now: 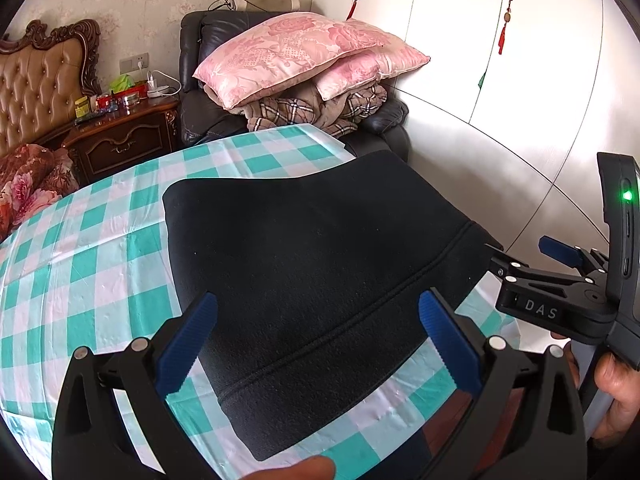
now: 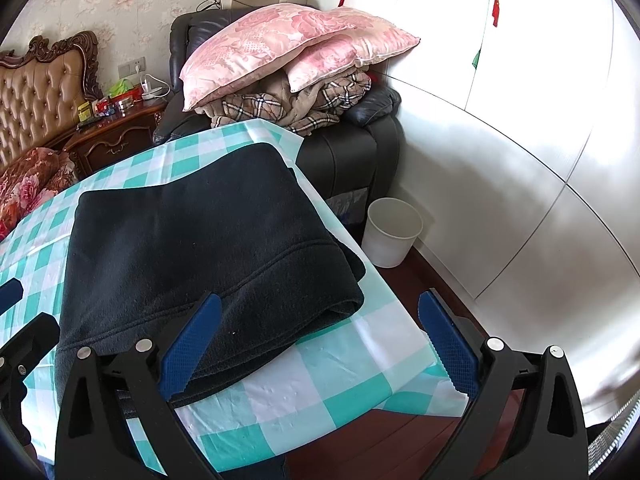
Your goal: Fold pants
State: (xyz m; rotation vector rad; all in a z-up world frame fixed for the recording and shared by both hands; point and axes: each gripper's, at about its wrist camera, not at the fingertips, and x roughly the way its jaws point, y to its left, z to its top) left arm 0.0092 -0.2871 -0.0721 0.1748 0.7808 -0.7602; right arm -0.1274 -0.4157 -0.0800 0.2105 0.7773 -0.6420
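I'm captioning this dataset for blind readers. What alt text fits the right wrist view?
Folded black pants lie on a teal-and-white checked tablecloth, with the open right hand-held gripper poised at their near edge, holding nothing. Behind are pink pillows on a dark armchair and a white bin.

the black fleece pants point(image 2: 192, 248) lie folded flat on the checked tabletop point(image 2: 328, 376), just ahead of the open jaws.
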